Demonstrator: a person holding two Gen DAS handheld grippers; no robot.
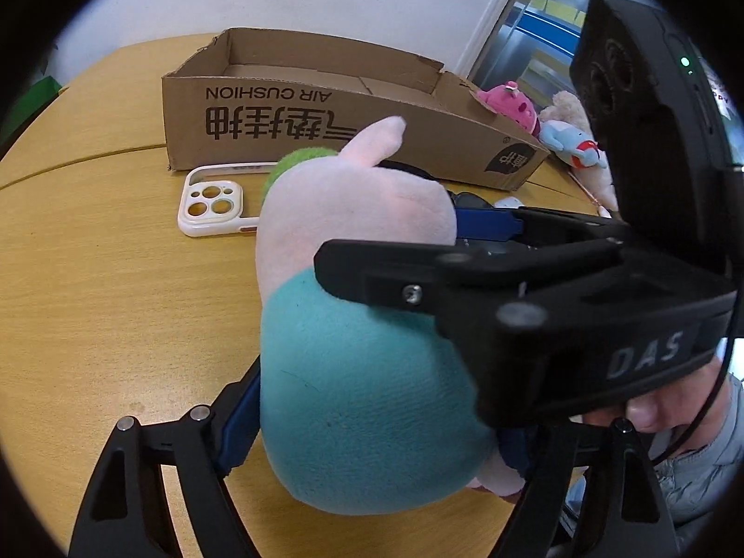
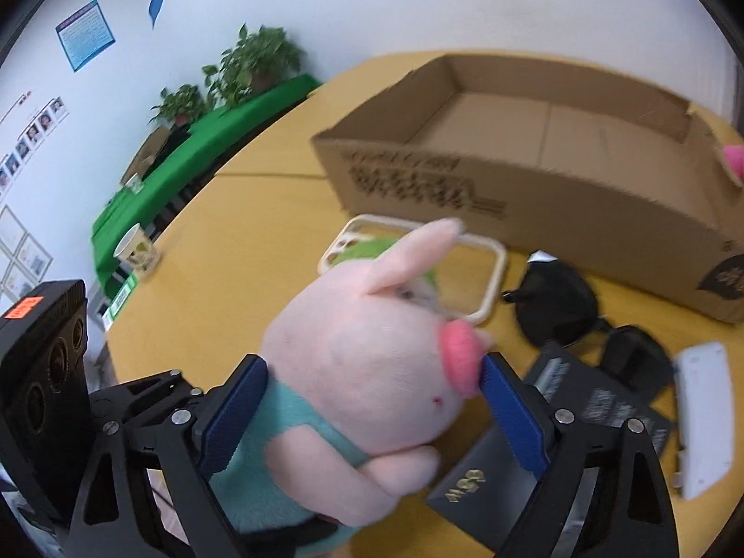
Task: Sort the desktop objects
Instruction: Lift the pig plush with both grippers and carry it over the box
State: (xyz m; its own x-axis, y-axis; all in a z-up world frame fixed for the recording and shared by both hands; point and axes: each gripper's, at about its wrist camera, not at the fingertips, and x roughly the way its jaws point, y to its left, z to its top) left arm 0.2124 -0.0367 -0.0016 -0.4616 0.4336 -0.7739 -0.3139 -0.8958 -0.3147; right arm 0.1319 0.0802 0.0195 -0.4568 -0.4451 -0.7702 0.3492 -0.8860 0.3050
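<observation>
Plush pig (image 1: 362, 348) in a teal shirt is sitting nearest in both views, gripped by both tools at once. In the left wrist view the left tool (image 1: 367, 423) is clenching the teal body between its blue pads (image 1: 239, 423), while the right tool (image 1: 469, 251) is reaching across from the right side and pressing on the pink head. In the right wrist view the right tool (image 2: 372, 409) is closing its blue pads (image 2: 511, 418) on the pig's (image 2: 372, 372) head and shoulders, one pad touching the pink snout. The pig is hovering over the middle of the desk (image 1: 93, 302).

Just beyond it, a white phone case (image 1: 211, 202) is lying flat, and a green ball (image 1: 290, 165) is peeking out behind the head. To the right, black sunglasses (image 2: 567, 311), a dark booklet (image 2: 558, 423) and a white flat object (image 2: 704, 418) are crowding the desk surface.

Farther back, an open cardboard box (image 1: 325, 107) is standing with its long printed side facing the tools, its inside showing bare cardboard. Past the box's right end, several plush toys (image 1: 558, 130) are lying near the desk's far right edge. Open wood is stretching along the desk's left side toward its curved edge, where a paper cup (image 2: 137, 251) is standing.
</observation>
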